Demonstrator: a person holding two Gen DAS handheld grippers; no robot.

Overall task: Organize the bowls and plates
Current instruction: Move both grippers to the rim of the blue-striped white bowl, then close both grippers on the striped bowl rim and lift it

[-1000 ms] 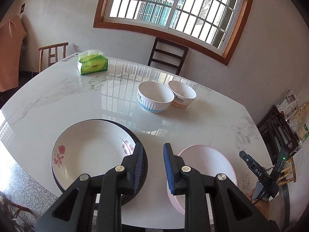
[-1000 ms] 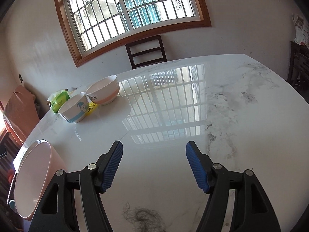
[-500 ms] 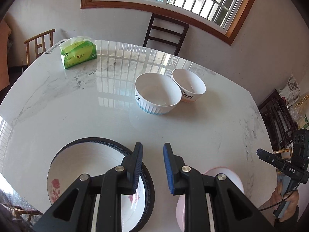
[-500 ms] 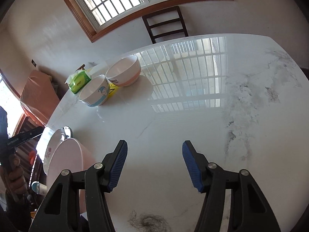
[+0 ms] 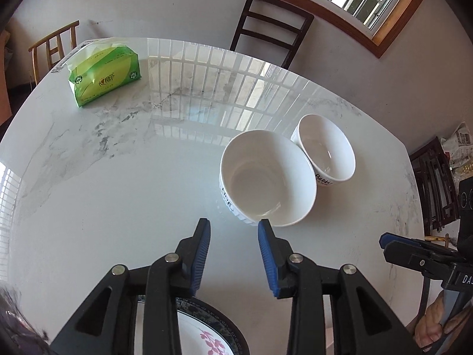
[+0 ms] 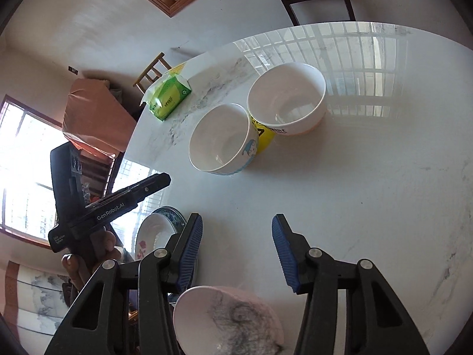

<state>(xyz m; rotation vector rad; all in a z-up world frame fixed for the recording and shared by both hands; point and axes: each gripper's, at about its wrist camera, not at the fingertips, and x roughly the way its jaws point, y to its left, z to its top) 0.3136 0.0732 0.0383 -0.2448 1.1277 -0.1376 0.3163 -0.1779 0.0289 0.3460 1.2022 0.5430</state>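
Here, both bowls [image 5: 267, 177] are seen touching near the marble table's [image 5: 118, 177] far right side, with bare tabletop between them and the left gripper [image 5: 233, 238]. Both it and the right gripper [image 6: 236, 236] are held parted, gripping nothing. The flowered plate [image 5: 207, 334] and pink plate [image 6: 224, 322] are set at the near edge.

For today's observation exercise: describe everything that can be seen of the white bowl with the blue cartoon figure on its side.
The blue cartoon bowl is glossy white, ceramic-looking, deep and round, with a blue figure and a pale blue ribbed band near the base. It stands upright and empty on the marble table, pressed against or almost against the pink-based bowl. Neither gripper touches it; it sits just beyond the left gripper.
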